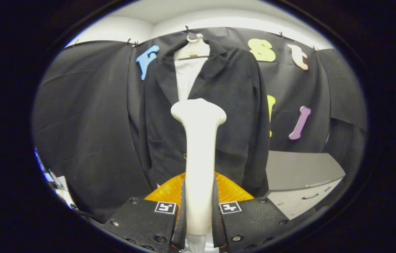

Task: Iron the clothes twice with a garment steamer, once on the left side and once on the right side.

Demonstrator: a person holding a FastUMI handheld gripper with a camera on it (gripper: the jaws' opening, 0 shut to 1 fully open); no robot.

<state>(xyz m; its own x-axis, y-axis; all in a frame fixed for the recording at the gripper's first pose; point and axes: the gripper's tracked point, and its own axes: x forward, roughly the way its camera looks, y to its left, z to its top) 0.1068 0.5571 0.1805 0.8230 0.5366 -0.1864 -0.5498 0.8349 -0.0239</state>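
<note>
A white garment steamer (199, 147) stands upright between my fingers, its handle clamped by both of them and its wide head pointing at the jacket. My gripper (199, 207) is shut on that handle. Beyond the steamer head hangs a black suit jacket (233, 105) on a white hanger (193, 49), with a white shirt front (185, 79) showing between the lapels. The steamer head sits in front of the jacket's middle, near the buttons; whether it touches the cloth I cannot tell.
A grey cabinet (298, 172) with a drawer handle stands to the right of the jacket's hem. An orange object (231, 191) lies low, just behind the fingers. Some clutter (52, 179) sits far left.
</note>
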